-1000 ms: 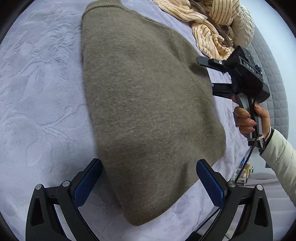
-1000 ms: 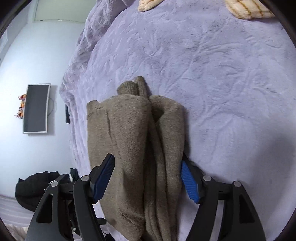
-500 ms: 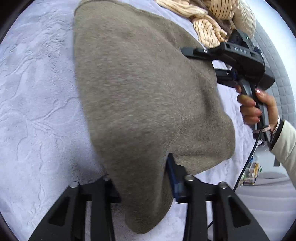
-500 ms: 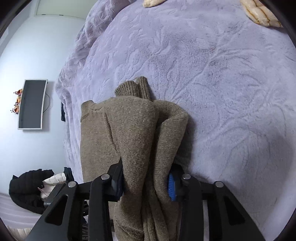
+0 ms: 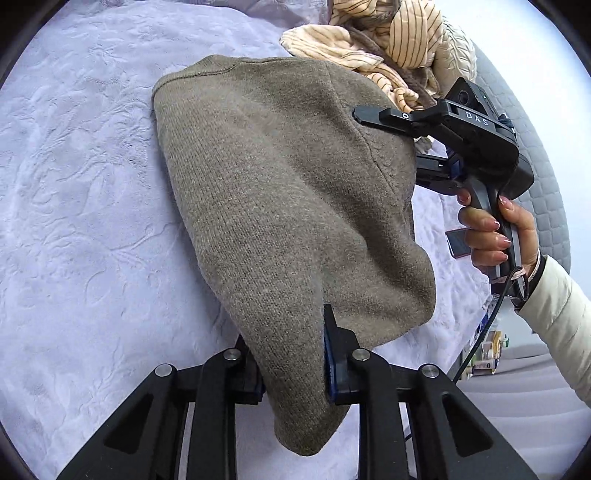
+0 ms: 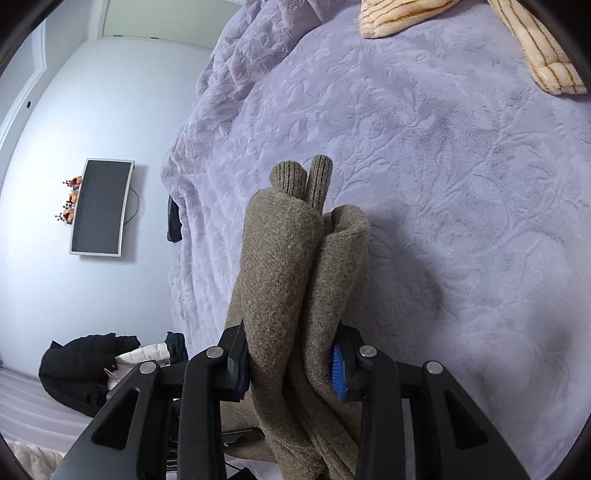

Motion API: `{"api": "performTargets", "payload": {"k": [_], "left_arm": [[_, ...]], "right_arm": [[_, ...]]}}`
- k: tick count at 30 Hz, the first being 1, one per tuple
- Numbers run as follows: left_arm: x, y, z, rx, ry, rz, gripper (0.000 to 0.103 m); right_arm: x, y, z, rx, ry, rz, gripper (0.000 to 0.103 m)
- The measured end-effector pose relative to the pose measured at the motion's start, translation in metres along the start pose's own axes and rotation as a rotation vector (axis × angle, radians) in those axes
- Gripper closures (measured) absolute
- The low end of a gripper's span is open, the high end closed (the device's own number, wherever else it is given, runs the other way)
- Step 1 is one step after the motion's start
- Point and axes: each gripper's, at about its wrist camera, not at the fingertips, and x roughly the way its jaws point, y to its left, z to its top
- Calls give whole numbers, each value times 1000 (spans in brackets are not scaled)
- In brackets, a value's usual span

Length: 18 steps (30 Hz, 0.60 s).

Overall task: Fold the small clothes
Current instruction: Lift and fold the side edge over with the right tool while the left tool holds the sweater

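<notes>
An olive-brown knit sweater (image 5: 280,199) lies partly folded on a lavender bedspread (image 5: 81,206). My left gripper (image 5: 293,369) is shut on its near edge and lifts it off the bed. My right gripper (image 5: 417,147) shows in the left wrist view, clamped on the sweater's right edge. In the right wrist view my right gripper (image 6: 291,365) is shut on several bunched layers of the sweater (image 6: 295,266), held up above the bedspread (image 6: 461,184); two ribbed cuffs stick out at the top.
A pile of cream striped clothes (image 5: 388,48) lies at the far end of the bed, also in the right wrist view (image 6: 399,18). A wall monitor (image 6: 99,206) and a black jacket (image 6: 85,365) are beyond the bed's edge.
Both grippers closed on the sweater's edges, from open a second ago. They have lifted the sweater, and its gripped end now hangs clear of the bedspread.
</notes>
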Motion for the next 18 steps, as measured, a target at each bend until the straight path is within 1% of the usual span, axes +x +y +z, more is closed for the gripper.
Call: {"api": "performTargets", "payload": {"k": [4,10,14,18], "left_arm": [[-8,15,-9,-21,6,4,79],[-25,12,-22,-8,-11,13,79],[-48,12,-39,0,-26,38,79],[-58,18,-63,-16,-22,72,79]], "right_arm": [[5,7,-10,12,7,1,67],[8,30,-36,-7,22,36,67],[11,51,-58,-24,35,72,67],[22,59,-83,-28,56,98,67]]}}
